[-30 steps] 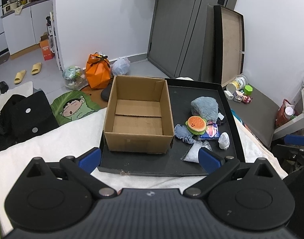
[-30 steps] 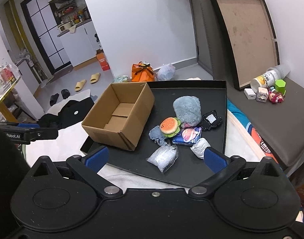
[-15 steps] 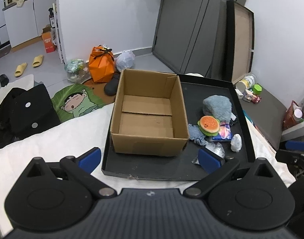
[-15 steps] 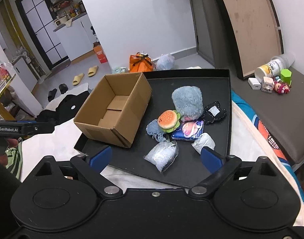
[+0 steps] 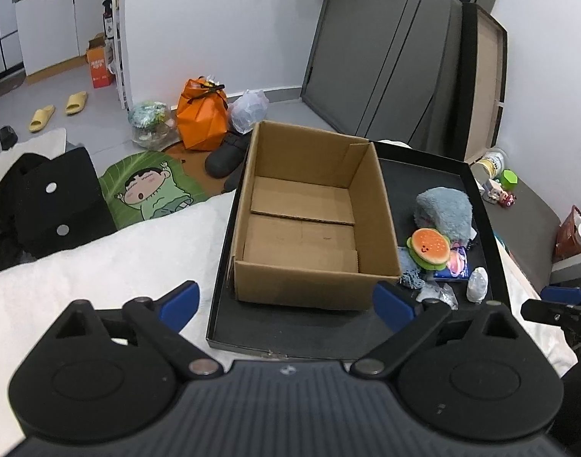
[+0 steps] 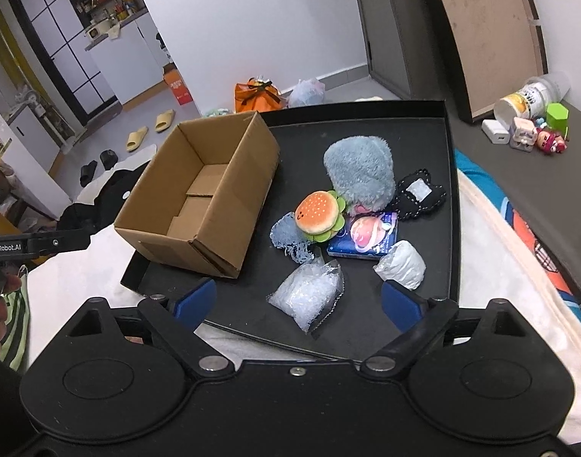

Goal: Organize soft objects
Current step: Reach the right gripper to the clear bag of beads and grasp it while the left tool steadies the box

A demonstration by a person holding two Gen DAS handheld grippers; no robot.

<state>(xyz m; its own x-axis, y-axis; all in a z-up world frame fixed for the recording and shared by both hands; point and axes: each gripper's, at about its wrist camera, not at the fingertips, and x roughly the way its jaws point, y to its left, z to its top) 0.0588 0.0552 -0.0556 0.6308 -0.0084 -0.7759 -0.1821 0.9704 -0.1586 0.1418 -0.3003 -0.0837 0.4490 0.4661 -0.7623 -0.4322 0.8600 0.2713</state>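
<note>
An empty cardboard box (image 5: 309, 221) (image 6: 202, 190) stands on the left of a black tray (image 5: 328, 335) (image 6: 448, 175). To its right lie a grey-blue plush (image 6: 360, 169) (image 5: 444, 209), a burger plush (image 6: 317, 213) (image 5: 431, 247), a blue knit piece (image 6: 288, 236), a blue packet (image 6: 368, 234), a black pouch (image 6: 420, 194), a clear bag (image 6: 307, 297) and a white wrapped lump (image 6: 402, 264). My left gripper (image 5: 286, 302) is open and empty before the box. My right gripper (image 6: 298, 302) is open and empty just above the clear bag.
The tray rests on a white blanket (image 5: 100, 266). An orange bag (image 5: 200, 114), a shoe (image 5: 225, 156) and a cartoon mat (image 5: 149, 190) lie on the floor beyond. Small toys (image 6: 534, 133) sit on a grey surface to the right. A board (image 6: 488, 34) leans on the wall.
Both grippers have moved closer to the tray. The left view has shifted left, so the box sits further right. Nothing on the tray has moved.
</note>
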